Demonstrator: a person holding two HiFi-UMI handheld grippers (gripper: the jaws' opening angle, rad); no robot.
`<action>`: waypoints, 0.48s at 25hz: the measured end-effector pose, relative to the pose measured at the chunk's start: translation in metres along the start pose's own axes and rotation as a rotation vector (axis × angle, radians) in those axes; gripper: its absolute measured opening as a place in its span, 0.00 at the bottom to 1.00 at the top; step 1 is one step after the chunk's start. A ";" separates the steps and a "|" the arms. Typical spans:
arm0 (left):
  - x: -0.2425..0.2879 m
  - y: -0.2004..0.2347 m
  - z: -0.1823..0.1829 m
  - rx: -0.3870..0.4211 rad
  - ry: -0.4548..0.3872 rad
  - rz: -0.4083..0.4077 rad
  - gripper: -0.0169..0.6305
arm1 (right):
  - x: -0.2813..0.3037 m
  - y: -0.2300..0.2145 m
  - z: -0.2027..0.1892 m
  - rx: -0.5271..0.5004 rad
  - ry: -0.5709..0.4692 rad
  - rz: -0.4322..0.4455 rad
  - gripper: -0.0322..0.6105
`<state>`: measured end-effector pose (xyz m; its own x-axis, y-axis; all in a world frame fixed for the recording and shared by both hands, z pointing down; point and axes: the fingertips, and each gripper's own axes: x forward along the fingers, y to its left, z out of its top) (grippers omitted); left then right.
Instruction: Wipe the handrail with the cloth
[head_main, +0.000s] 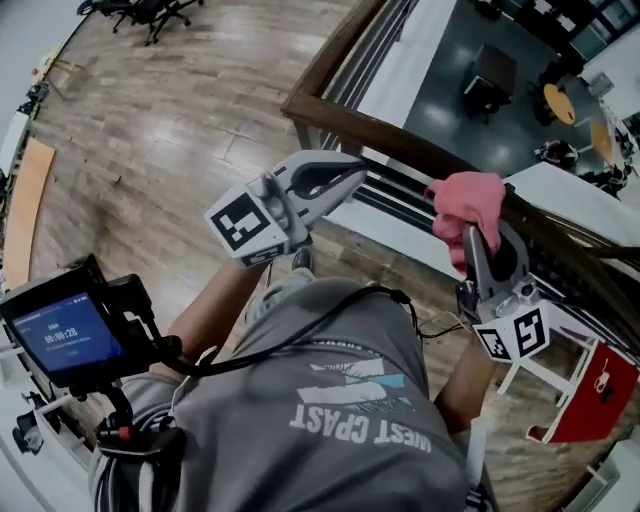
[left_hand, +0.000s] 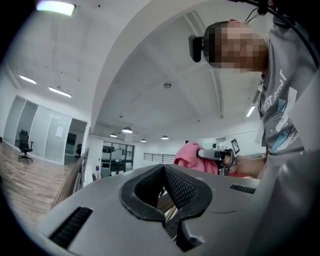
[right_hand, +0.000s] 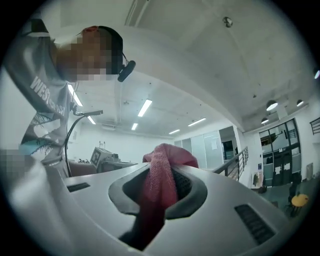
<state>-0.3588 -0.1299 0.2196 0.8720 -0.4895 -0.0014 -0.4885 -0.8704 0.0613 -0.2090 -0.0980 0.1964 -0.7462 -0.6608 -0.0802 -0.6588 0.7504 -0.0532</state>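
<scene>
- Looking down in the head view, the pink cloth lies bunched over the dark wooden handrail towards the right and appears to rest on its top. It is pinched at the tip of the right tool. I judge it is held this way so the fabric presses on the rail and can be dragged along it.
- The left tool hovers above the rail further left, apart from the cloth. It seems to be kept out of the way rather than doing any work.
- From the left gripper view, that tool's jaws are drawn almost together, leaving only a narrow slit, and nothing is held between them. A little wood shows through the slit. The cloth and the right tool sit beyond, to the right.
- From the right gripper view, the right tool is clamped tight on a fold of the cloth. The fold rises between the pads and bulges over the tips, hiding the rail.
</scene>
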 end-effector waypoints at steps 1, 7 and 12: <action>0.000 0.002 0.002 0.004 -0.008 0.000 0.03 | -0.003 -0.003 0.006 -0.021 -0.003 -0.013 0.12; 0.006 -0.017 0.006 0.001 -0.022 0.050 0.03 | -0.048 -0.035 0.021 -0.059 0.006 -0.095 0.12; 0.003 -0.019 0.007 -0.020 -0.027 0.083 0.03 | -0.063 -0.043 0.030 -0.065 0.031 -0.120 0.12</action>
<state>-0.3473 -0.1151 0.2118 0.8273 -0.5613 -0.0221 -0.5581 -0.8257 0.0823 -0.1301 -0.0884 0.1735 -0.6640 -0.7463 -0.0460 -0.7473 0.6645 0.0044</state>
